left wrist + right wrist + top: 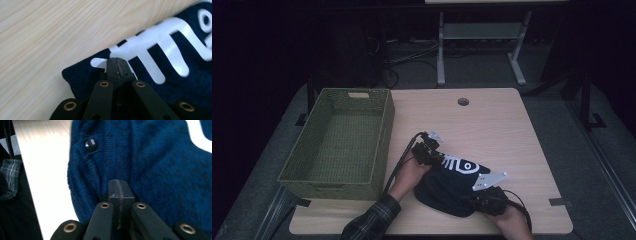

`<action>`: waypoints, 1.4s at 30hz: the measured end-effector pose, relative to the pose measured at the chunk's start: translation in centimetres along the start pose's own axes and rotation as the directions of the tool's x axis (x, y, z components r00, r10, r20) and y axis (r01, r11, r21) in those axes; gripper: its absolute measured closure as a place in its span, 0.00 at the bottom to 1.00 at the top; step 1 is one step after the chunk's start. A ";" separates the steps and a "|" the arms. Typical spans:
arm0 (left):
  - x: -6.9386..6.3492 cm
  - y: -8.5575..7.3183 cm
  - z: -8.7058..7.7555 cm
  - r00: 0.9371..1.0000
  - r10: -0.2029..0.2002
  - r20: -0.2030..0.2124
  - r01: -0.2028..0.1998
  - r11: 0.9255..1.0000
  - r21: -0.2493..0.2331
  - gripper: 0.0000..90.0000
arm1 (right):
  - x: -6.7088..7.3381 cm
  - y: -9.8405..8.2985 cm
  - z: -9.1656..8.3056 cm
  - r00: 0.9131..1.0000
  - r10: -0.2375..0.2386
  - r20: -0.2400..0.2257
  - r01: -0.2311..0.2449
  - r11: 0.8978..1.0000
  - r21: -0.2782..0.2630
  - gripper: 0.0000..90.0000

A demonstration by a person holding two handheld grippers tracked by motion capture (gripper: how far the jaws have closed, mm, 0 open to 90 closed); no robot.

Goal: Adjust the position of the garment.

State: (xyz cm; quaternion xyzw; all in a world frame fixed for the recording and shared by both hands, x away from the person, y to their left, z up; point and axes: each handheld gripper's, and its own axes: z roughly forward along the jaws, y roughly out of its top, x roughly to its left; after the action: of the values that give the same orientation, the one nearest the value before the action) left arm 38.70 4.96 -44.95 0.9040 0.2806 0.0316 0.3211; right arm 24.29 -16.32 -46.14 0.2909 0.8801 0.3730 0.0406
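Bare tabletop [492, 125] beyond; basket [382, 145] left.

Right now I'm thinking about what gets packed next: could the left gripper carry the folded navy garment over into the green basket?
Probably yes. The left gripper sits at the navy garment's near corner, jaws shut, and the green basket stands open-topped right beside it, with bare table between and nothing blocking.

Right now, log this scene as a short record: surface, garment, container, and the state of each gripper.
surface: pale wood-grain table
garment: folded dark blue knit garment with a white fish-skeleton print, lying near the table's front edge
garment detail: small dark button
container: green woven basket, nothing inside, at the table's left, apart from the garment
left gripper: jaws shut, tips at the garment's printed corner
right gripper: jaws shut, tips against the knit
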 end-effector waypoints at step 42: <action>-3.1 -4.9 -6.5 1.000 -0.025 0.005 0.025 0.994 -0.107 0.67 | -3.9 -1.2 -3.7 0.975 0.120 0.188 -0.089 0.983 -0.162 0.67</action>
State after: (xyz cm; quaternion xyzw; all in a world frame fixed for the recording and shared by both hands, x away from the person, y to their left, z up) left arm 32.18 10.14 -42.31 0.8819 0.2891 0.0409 0.3700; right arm 25.92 -21.47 -44.82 0.3685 0.8241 0.4102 0.1299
